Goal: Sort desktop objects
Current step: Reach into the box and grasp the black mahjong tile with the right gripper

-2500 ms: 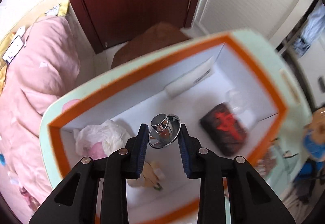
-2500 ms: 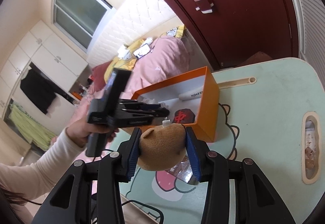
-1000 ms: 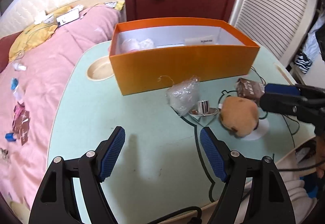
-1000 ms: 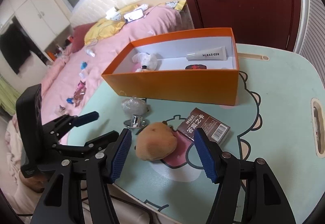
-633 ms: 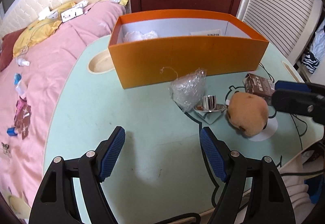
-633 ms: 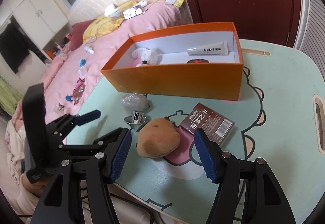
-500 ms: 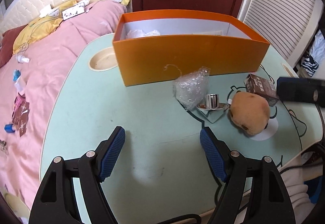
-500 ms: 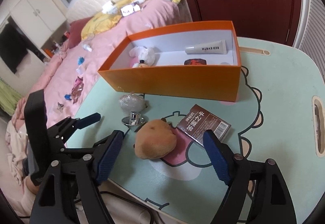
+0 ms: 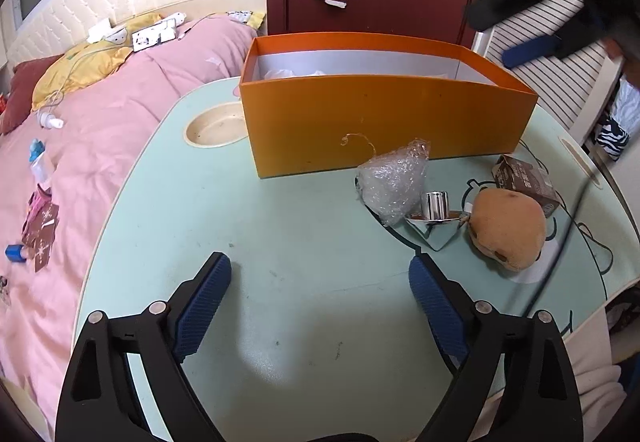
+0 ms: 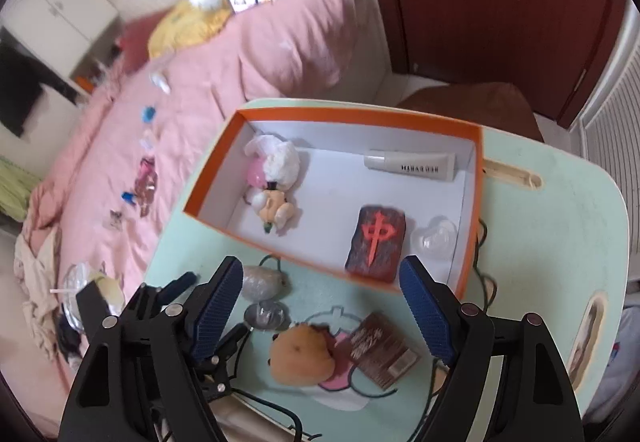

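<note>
Four things sit in the orange box point(image 10: 472, 177) already; plush toy point(image 9: 506, 232), metal cap point(image 9: 436, 207), bubble wrap point(image 9: 394, 177) and brown packet point(image 9: 526, 179) wait on the tabletop point(image 9: 280, 242). Left claw point(image 9: 320, 306) is opening on nothing, right claw point(image 10: 322, 306) gapes empty.

red "中" on dark mahjong-tile block point(image 10: 376, 240), mirrored "RED EARTH" on white tube point(image 10: 410, 164)

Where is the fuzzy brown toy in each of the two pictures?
Left wrist view: the brown plush toy lies on the table at the right, beside the shiny metal piece.
Right wrist view: the same toy sits low in the middle, between the jaws' blue pads, which do not touch it.
Shared landmark: the orange box stands just beyond the toy in both.
</note>
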Available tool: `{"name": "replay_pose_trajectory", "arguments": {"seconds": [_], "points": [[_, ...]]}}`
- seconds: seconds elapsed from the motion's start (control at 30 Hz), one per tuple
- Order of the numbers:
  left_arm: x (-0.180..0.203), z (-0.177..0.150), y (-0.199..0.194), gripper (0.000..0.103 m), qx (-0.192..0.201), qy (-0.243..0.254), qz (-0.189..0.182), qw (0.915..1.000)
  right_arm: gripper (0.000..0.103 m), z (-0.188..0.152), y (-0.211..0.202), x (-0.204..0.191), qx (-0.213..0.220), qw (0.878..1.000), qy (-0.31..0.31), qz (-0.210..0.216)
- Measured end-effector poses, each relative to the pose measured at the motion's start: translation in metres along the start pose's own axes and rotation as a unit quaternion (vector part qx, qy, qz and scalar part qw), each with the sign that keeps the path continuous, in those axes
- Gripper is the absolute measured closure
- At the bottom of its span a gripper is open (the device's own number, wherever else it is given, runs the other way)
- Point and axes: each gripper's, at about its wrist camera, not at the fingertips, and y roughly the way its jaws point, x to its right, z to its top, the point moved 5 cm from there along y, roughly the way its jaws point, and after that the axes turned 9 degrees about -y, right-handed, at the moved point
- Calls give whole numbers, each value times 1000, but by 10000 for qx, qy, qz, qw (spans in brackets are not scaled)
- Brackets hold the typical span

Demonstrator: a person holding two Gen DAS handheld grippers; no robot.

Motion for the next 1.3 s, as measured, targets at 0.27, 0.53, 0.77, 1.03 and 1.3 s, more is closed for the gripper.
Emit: {"name": "replay_pose_trajectory", "arguments": {"seconds": [0.27,0.53,0.77,1.03,1.3], "points": [[-1,0,0,12,-1,24,-34,10000,42,28,57,20,-1352,9906,40,-198],[1,-1,0,11,5,12,-33,10000,54,27,85,12,-2349,9661,-647,-851],[2,-1,1,11,24,5,-25,10000,57,26,92,6,-2820,9475,-1003,-1123],[2,-1,0,11,25,11,-32,10000,57,28,100,25,-3369,9331,-660,-1070],[1,-2,-1,10,31,32,-47,10000,59,11,116,23,-3636,9254,-633,-858]]}}
